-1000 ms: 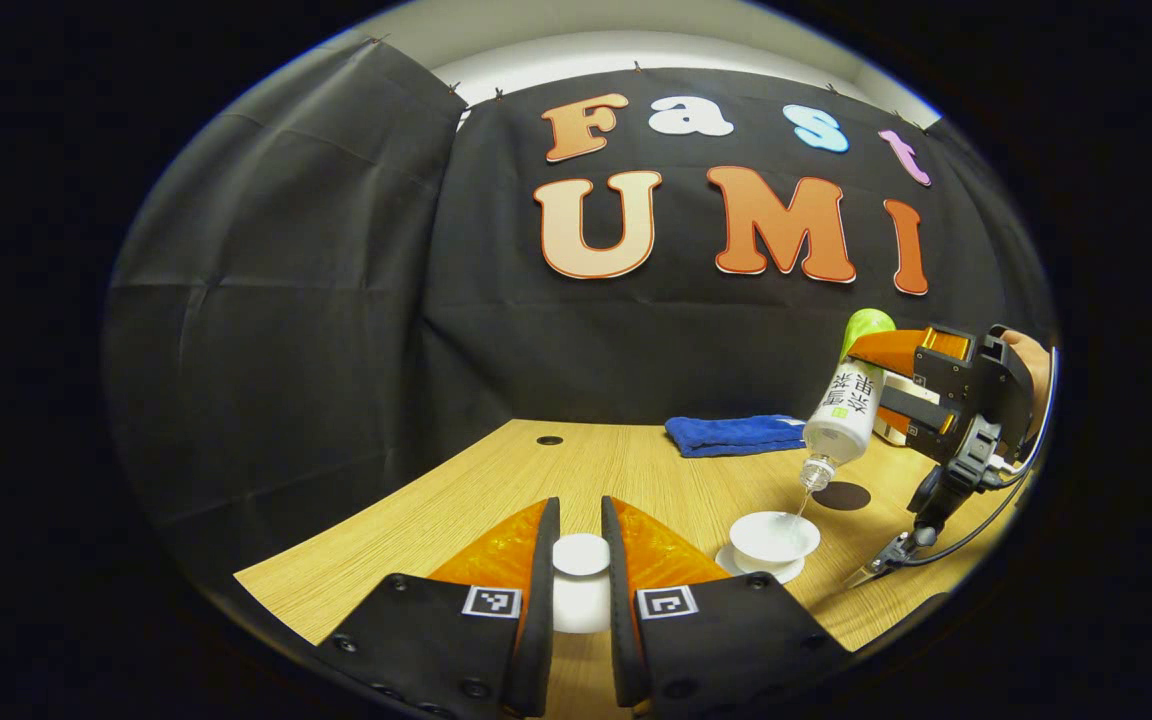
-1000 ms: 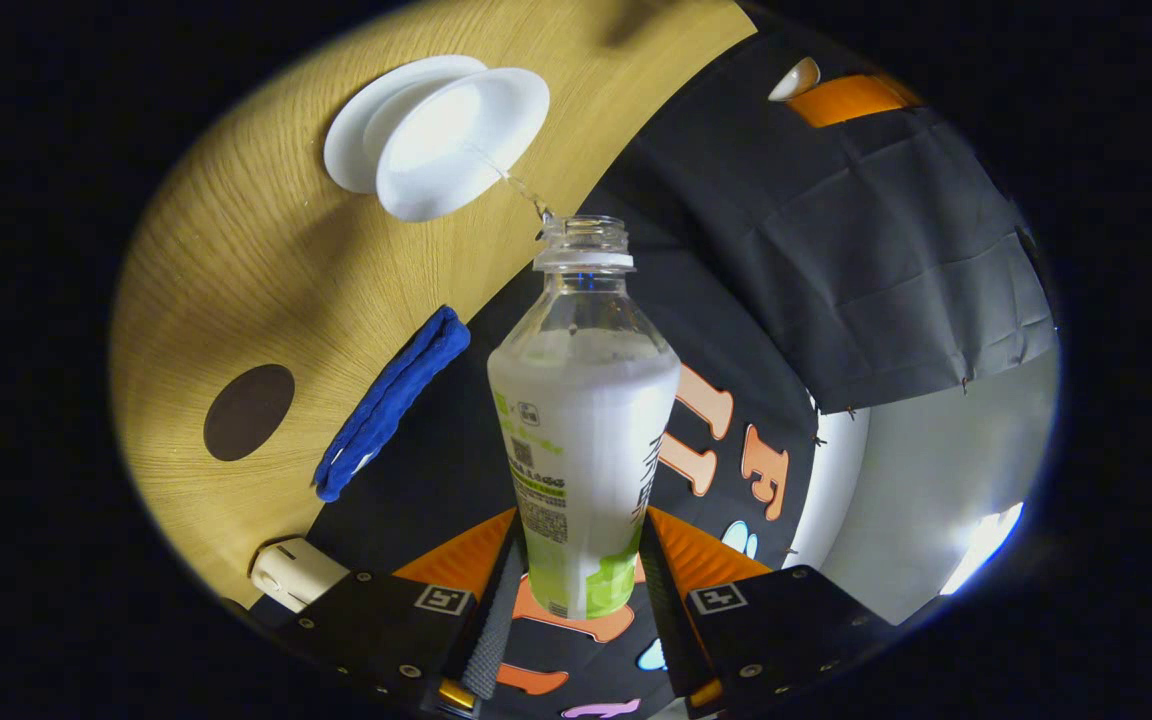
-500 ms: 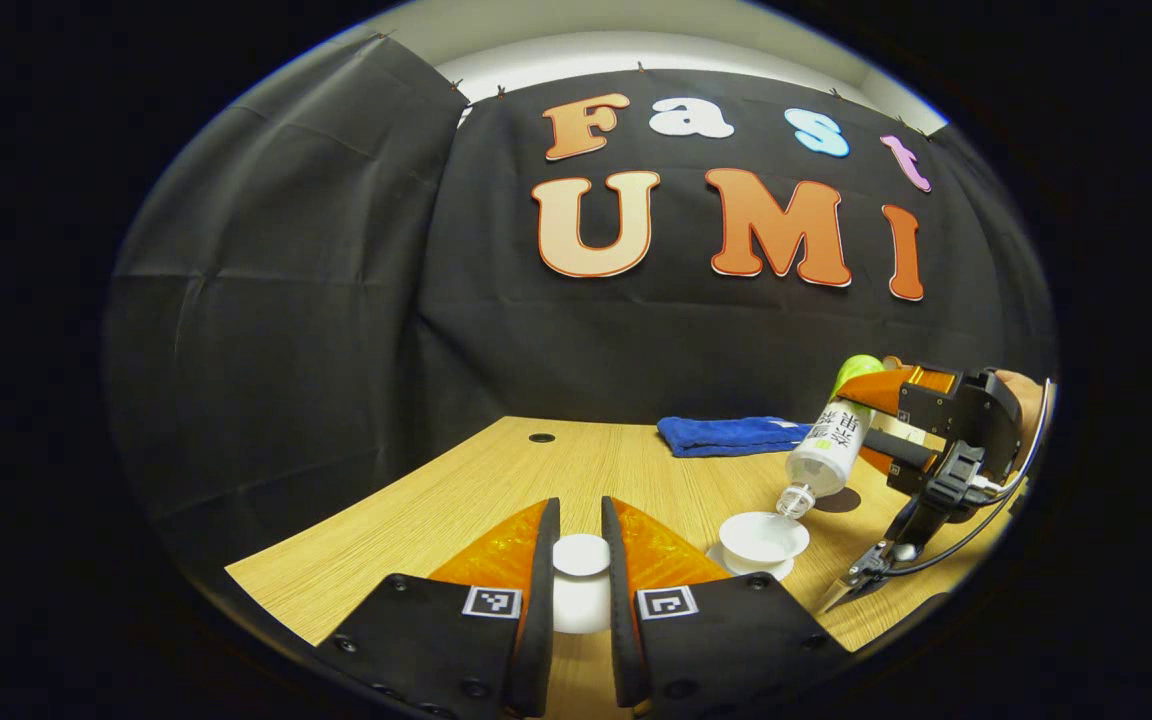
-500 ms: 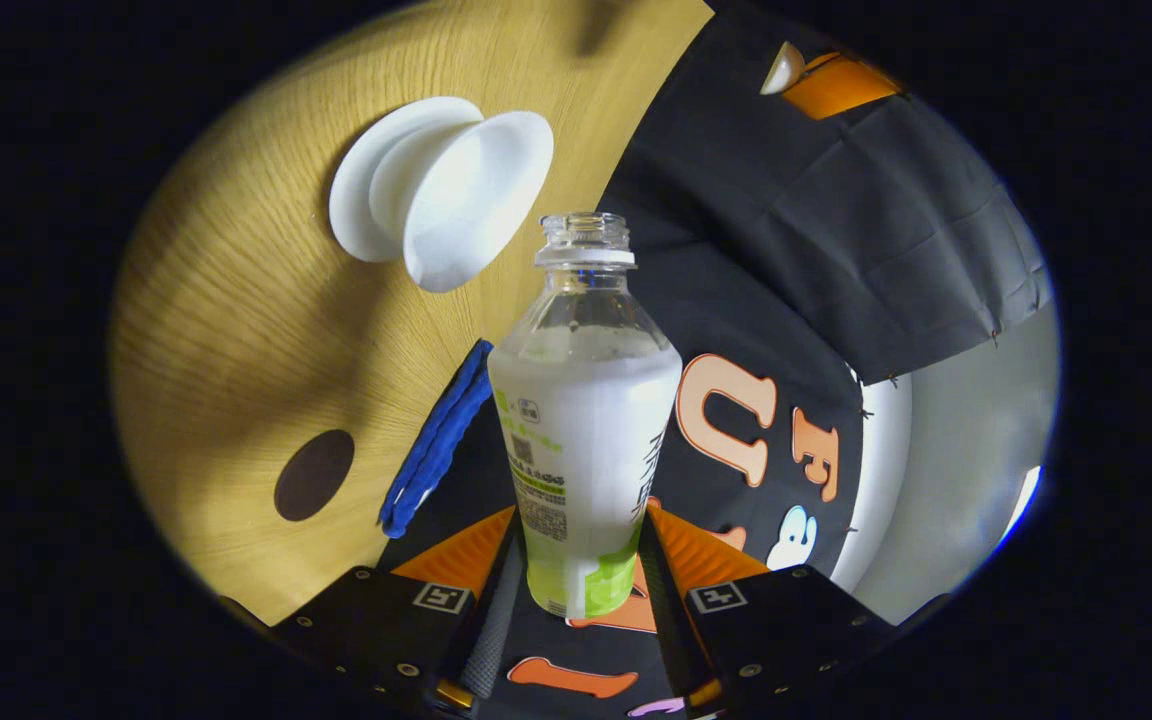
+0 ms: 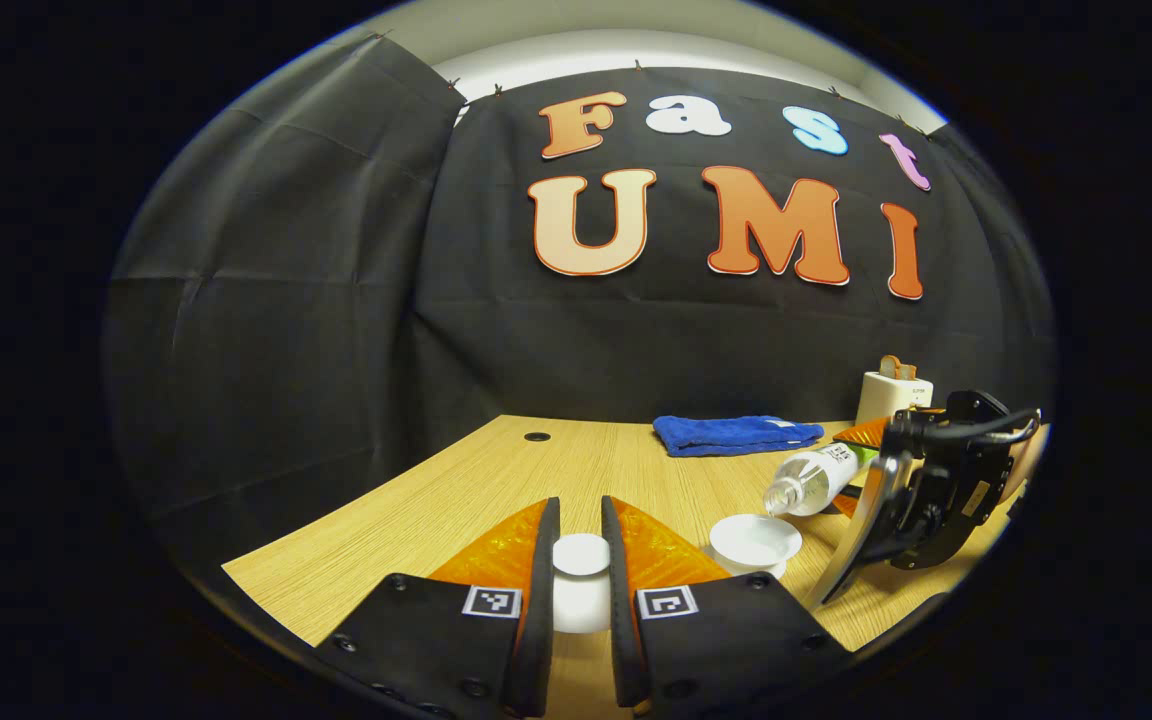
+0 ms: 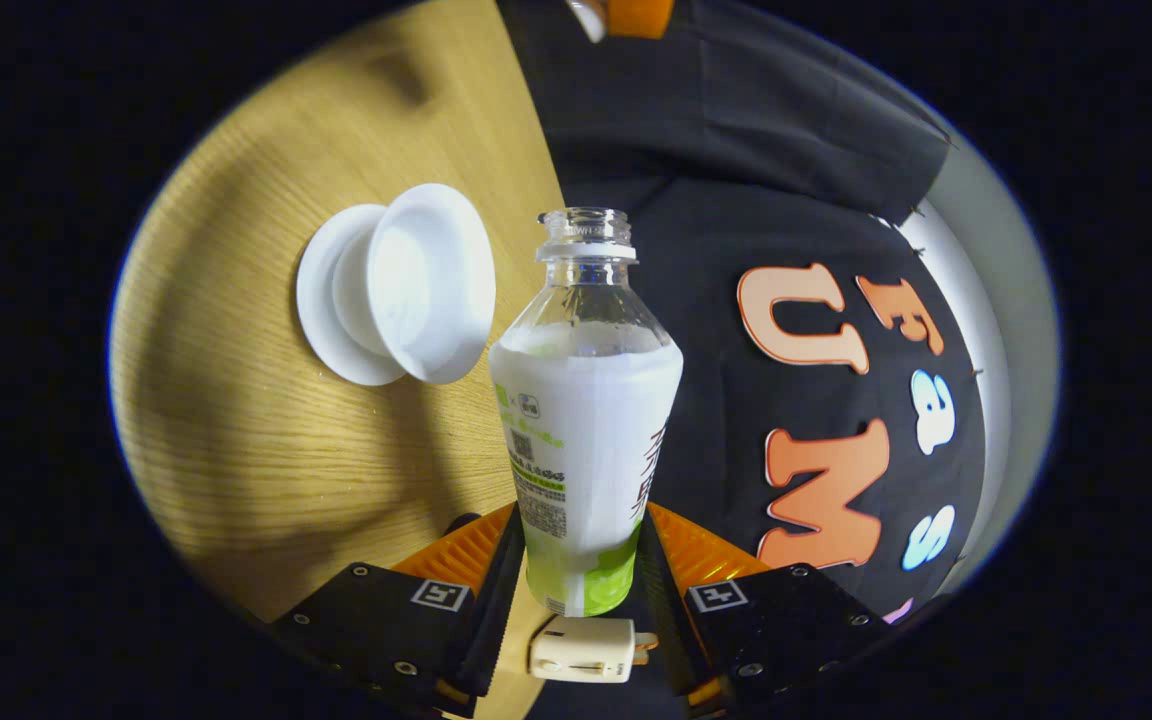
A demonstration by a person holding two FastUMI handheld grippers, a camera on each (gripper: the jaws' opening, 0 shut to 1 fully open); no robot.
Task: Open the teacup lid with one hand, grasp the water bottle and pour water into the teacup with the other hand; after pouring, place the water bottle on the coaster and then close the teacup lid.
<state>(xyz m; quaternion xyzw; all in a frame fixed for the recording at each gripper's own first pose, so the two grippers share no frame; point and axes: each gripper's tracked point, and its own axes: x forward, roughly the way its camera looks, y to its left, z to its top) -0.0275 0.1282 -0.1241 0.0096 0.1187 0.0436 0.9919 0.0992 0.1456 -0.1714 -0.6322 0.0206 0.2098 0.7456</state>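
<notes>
Left claw (image 5: 580,590) clenched on teacup lid (image 5: 580,556), right claw (image 6: 576,590) gripping tilted water bottle (image 6: 584,420), mouth beside teacup (image 6: 416,282) on table (image 6: 266,460)

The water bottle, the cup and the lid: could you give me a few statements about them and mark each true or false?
1. The right hand-held gripper holds the water bottle. True.
2. The bottle has a cap on. False: its neck is open.
3. The left hand-held gripper holds the white lid. True.
4. The teacup is covered. False: it is open on its saucer.
5. A red cloth lies on the table. False: the cloth is blue.
</notes>
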